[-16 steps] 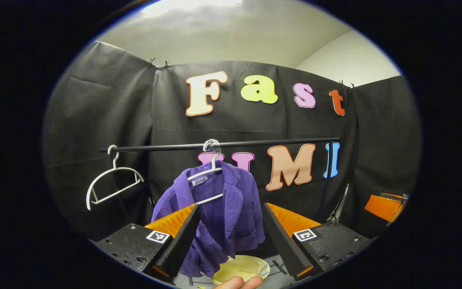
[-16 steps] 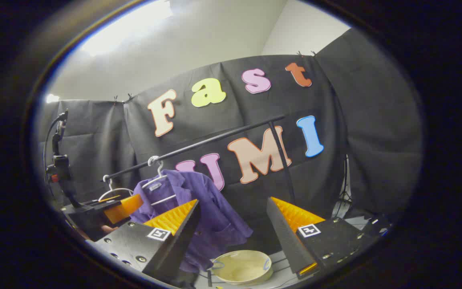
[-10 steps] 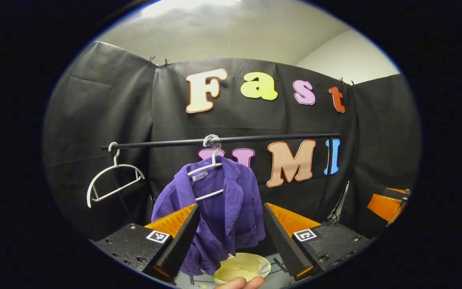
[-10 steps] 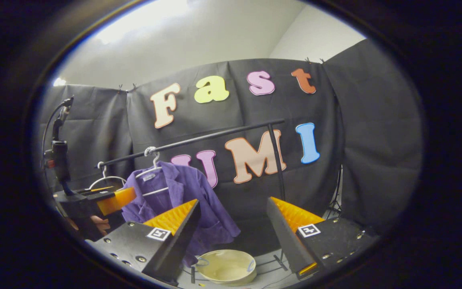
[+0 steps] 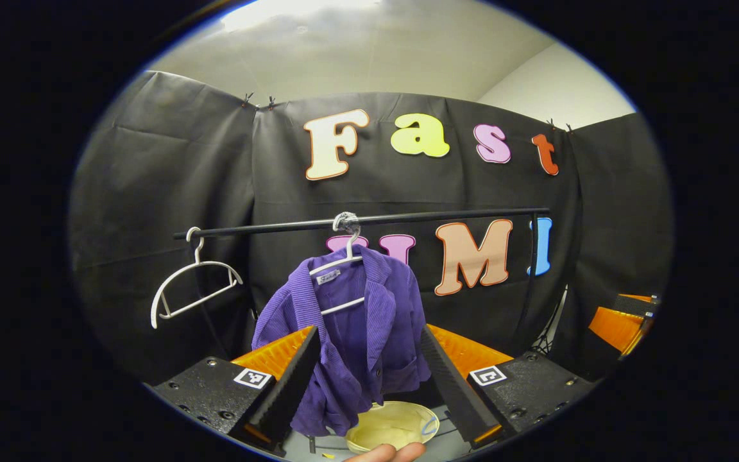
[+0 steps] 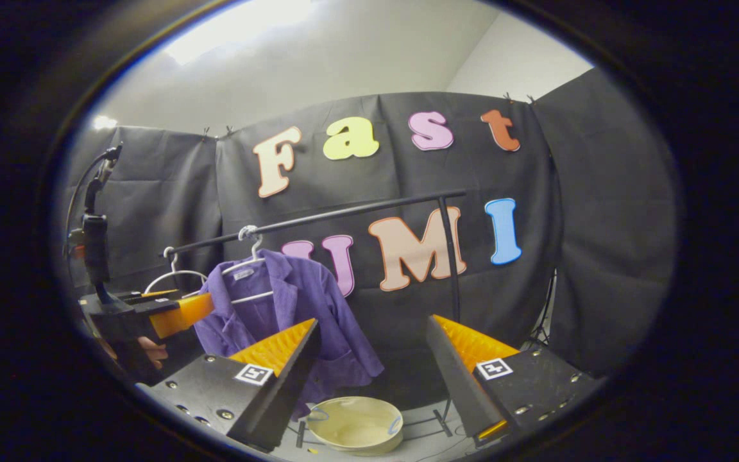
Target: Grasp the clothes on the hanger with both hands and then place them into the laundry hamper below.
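A purple jacket [image 5: 356,333] hangs on a white hanger [image 5: 344,269] from a black rail [image 5: 369,221]; I also see the jacket [image 6: 292,314] left of centre in the right gripper view. Under it on the floor sits a pale yellow hamper [image 5: 392,428], also the hamper [image 6: 355,425] in the right gripper view. My left gripper [image 5: 368,378] is open, short of the jacket, which shows between its fingers. My right gripper [image 6: 373,378] is open too, to the right of the jacket and apart from it. The left gripper [image 6: 170,316] shows far left in the right gripper view.
An empty white hanger [image 5: 193,289] hangs at the rail's left end. The rail's upright post [image 6: 451,256] stands at the right. The right gripper [image 5: 620,324] shows at the right edge of the left gripper view. A fingertip [image 5: 385,453] shows at its bottom edge.
Both views have shifted slightly, so the jacket sits a little more to the right and nearer. Both grippers stay open and hold nothing.
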The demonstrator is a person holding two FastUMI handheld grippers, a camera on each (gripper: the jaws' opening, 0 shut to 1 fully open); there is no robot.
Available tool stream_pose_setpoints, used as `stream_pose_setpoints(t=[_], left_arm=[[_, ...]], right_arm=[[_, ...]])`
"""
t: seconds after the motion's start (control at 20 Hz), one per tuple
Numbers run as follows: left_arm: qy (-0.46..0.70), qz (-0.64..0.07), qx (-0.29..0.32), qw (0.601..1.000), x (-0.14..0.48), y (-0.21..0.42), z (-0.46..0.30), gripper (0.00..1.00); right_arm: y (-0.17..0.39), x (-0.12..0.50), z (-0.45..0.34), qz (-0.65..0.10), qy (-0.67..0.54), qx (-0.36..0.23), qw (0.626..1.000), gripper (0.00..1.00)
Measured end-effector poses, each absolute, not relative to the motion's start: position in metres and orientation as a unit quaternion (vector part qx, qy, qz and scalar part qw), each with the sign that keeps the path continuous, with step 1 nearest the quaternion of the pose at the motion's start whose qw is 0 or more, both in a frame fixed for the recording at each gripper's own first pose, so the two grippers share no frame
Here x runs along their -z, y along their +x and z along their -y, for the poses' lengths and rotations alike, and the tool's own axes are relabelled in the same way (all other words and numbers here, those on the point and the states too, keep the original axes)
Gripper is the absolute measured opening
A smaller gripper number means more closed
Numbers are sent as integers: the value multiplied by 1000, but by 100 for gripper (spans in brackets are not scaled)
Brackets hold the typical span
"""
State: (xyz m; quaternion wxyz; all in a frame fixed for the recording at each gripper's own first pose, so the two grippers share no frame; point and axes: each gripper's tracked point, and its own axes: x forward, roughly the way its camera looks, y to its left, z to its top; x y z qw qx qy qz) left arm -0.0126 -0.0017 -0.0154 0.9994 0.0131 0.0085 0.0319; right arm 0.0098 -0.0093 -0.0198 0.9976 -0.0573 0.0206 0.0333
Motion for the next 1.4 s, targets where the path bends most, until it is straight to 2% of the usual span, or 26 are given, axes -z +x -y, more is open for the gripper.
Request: stream_pose_setpoints(t=[0.15, 0.2, 0.25, 0.3, 0.35, 0.4, 0.45, 0.6, 0.65, 0.75, 0.8, 0.85, 0.9, 0.95, 1.0, 1.05, 1.1, 1.15, 1.2, 1.3, 1.35, 1.4], left_arm=[[17, -9, -36, 999, 23, 1, -3, 97], [21, -10, -38, 999, 28, 6, -7, 97], [25, -9, -42, 999, 31, 13, -12, 97], [28, -10, -47, 998, 36, 21, -17, 96], [30, -10, -52, 998, 39, 29, -23, 97], [31, -9, -56, 998, 45, 38, -28, 96], [33, -14, -61, 998, 52, 48, -32, 97], [50, -23, -98, 994, 78, 59, -51, 96], [58, -13, -108, 992, 83, 60, -58, 97], [69, -13, -128, 989, 98, 59, -73, 95], [66, -20, -127, 990, 109, 59, -73, 95], [61, -28, -123, 990, 119, 63, -74, 95], [58, -39, -120, 990, 128, 67, -75, 95], [52, -50, -118, 990, 136, 73, -76, 97], [47, -54, -120, 990, 139, 76, -78, 95], [41, -50, -123, 990, 138, 81, -81, 95], [34, -46, -126, 990, 138, 85, -83, 96], [28, -42, -126, 991, 137, 90, -84, 98], [19, -41, -118, 992, 138, 95, -80, 98], [12, -43, -100, 994, 140, 103, -73, 94], [13, -49, -96, 994, 143, 107, -75, 87], [14, -54, -87, 995, 146, 111, -74, 82]], right_arm=[[23, 26, 6, -24, -67, -32, 997, 99], [30, 30, 5, -23, -68, -32, 997, 94], [38, 32, 0, -23, -66, -33, 997, 99], [49, 39, -7, -27, -62, -38, 997, 99], [59, 43, -13, -28, -60, -37, 997, 94], [71, 46, -16, -29, -63, -37, 997, 99], [83, 47, -23, -29, -70, -37, 996, 94], [116, 66, -52, -35, -80, -57, 995, 94], [126, 76, -66, -41, -80, -70, 993, 99], [148, 94, -85, -52, -88, -86, 991, 99], [156, 107, -94, -62, -94, -94, 989, 99], [164, 118, -102, -73, -98, -99, 988, 94], [170, 128, -110, -85, -98, -105, 986, 99], [176, 140, -117, -100, -96, -111, 984, 99], [179, 151, -123, -113, -91, -118, 982, 99], [182, 158, -132, -124, -89, -128, 980, 94], [187, 162, -135, -129, -94, -131, 978, 94], [193, 164, -137, -132, -103, -129, 977, 100], [198, 166, -141, -135, -108, -129, 976, 100], [206, 169, -150, -139, -107, -139, 975, 99], [209, 168, -154, -138, -109, -142, 974, 94], [211, 171, -158, -139, -111, -147, 973, 94]])
